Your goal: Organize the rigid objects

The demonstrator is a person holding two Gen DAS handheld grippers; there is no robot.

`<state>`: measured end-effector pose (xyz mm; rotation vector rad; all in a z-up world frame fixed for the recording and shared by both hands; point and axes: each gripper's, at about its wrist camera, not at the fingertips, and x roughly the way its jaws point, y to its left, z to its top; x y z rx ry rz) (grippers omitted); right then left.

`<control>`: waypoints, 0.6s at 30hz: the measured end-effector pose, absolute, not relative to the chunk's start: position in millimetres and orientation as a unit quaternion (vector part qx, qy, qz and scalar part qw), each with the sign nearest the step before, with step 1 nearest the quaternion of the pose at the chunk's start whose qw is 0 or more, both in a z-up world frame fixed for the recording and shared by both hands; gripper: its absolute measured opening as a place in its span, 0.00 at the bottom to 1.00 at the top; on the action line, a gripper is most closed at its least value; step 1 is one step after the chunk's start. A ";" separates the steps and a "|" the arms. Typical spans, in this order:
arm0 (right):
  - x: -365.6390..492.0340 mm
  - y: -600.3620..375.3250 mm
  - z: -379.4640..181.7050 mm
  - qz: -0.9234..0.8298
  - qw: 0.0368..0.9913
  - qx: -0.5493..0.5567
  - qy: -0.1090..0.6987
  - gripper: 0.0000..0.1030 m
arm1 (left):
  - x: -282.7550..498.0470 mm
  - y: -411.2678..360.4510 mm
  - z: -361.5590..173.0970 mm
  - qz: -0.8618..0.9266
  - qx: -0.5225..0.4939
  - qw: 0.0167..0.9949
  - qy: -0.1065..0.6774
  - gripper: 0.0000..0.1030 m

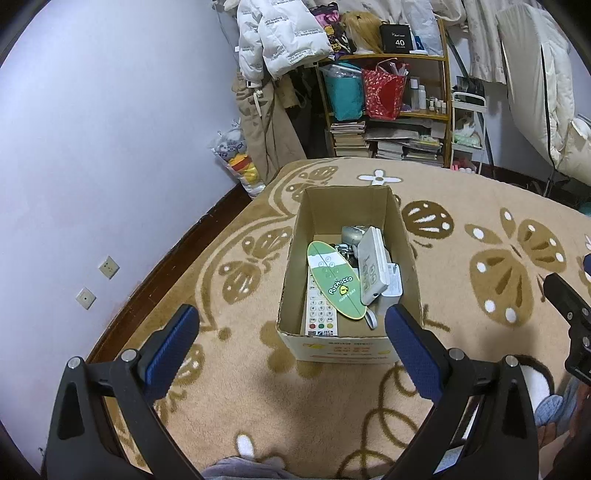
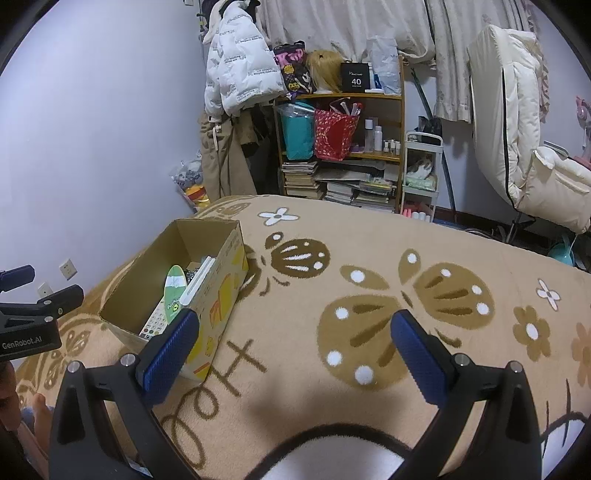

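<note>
Left gripper (image 1: pixel 291 332) and right gripper (image 2: pixel 294 338) both empty, fingers spread wide, over the tan butterfly-patterned blanket (image 1: pixel 461 266); green oval Pochacco board (image 1: pixel 336 280), white remote control (image 1: pixel 322 312) and grey devices sit inside the open brown cardboard box (image 1: pixel 295 258).

- Wall (image 1: pixel 110 129): pale lilac, plain, carrying two white socket plates (image 1: pixel 109 267) low down; dark wooden skirting (image 1: pixel 177 254) ran along its foot.
- Blanket (image 2: pixel 369 387): tan, patterned with brown butterflies and white flowers, filling the foreground.
- Wooden shelf unit (image 2: pixel 400 122): stood beyond the blanket's far edge, holding a teal bag (image 2: pixel 297 134), a red bag (image 2: pixel 334 134), small bottles and stacked books (image 2: pixel 301 181).
- White puffer jacket (image 2: pixel 236 74): hung left of the shelf.
- Cream curtains (image 2: pixel 369 26): hung behind the shelf.
- White trolley (image 2: pixel 421 173): stood right of the shelf.
</note>
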<state>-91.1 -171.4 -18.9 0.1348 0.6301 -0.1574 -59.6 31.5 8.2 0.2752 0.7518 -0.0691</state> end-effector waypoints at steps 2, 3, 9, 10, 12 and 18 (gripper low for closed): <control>-90.5 -171.5 -18.1 -0.077 0.945 0.067 0.310 1.00 | -60.5 30.6 9.1 -0.037 0.135 0.920 0.366 0.97; -90.7 -171.7 -18.4 -0.077 0.945 0.067 0.309 1.00 | -61.1 29.7 9.3 -0.038 0.136 0.920 0.365 0.97; -91.1 -171.9 -18.6 -0.077 0.946 0.068 0.309 1.00 | -63.5 25.0 10.9 -0.043 0.144 0.919 0.363 0.97; -91.4 -171.9 -19.0 -0.077 0.946 0.067 0.309 1.00 | -63.6 25.6 11.0 -0.044 0.144 0.919 0.363 0.97; -91.5 -171.9 -18.9 -0.078 0.946 0.067 0.309 1.00 | -64.1 24.9 11.0 -0.045 0.144 0.919 0.363 0.97; -91.6 -172.5 -19.0 -0.078 0.946 0.069 0.308 1.00 | -64.6 23.4 10.4 -0.045 0.148 0.919 0.364 0.97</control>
